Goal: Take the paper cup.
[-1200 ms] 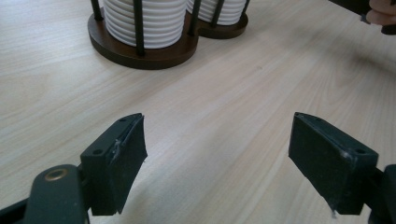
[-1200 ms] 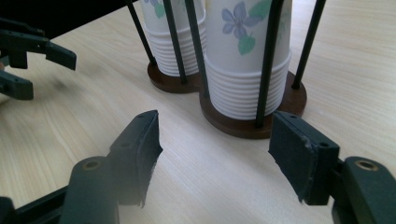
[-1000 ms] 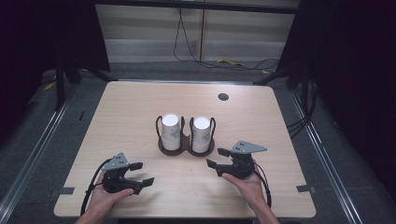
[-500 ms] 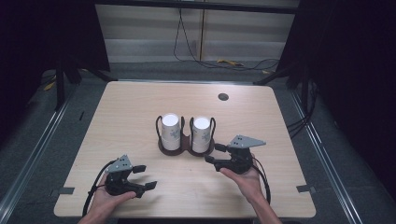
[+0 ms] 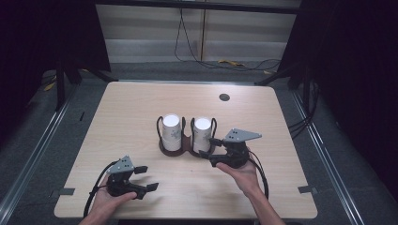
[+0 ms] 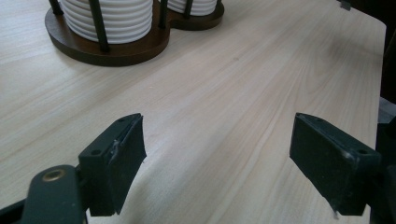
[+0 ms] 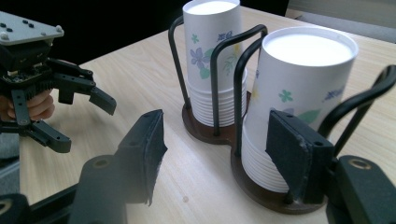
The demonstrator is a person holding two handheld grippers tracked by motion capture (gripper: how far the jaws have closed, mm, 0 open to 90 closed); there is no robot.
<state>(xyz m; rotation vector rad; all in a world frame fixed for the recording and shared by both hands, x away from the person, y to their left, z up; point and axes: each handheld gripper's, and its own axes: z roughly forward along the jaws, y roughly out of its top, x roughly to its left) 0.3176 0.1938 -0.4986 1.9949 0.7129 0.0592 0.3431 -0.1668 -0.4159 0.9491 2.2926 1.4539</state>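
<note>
On the table [image 5: 141, 103], near the edge closest to you and well to the left of the cup holder [image 5: 183, 149], your left hand [image 5: 105, 201] keeps the left gripper [image 5: 148, 178] low over the wood. Its jaws are spread wide and hold nothing. In the left gripper view there is bare tabletop between the two pads, and the holder's brown base sits well beyond them.

The holder stands near the middle of the table. It has a dark wooden base with two round seats and black wire hoops rising around each one. In its left seat is a stack of white paper cups [image 5: 172, 131] printed with small flowers, standing upright inside the hoops. In its right seat is a second stack of cups [image 5: 202, 133], also upright, of much the same height. The two stacks stand side by side, each caged by its own wires.

Just to the right of the holder, your right hand [image 5: 241, 176] carries the right gripper [image 5: 210, 148], pointed at the right seat. Its jaws stand much narrower than the left pair's, but a gap shows between the pads and nothing is clamped there. In the right gripper view, one pad sits right in front of the lower part of the right stack. You can't tell from here whether it touches the cups. The other pad hangs over bare wood in front of the holder.
</note>
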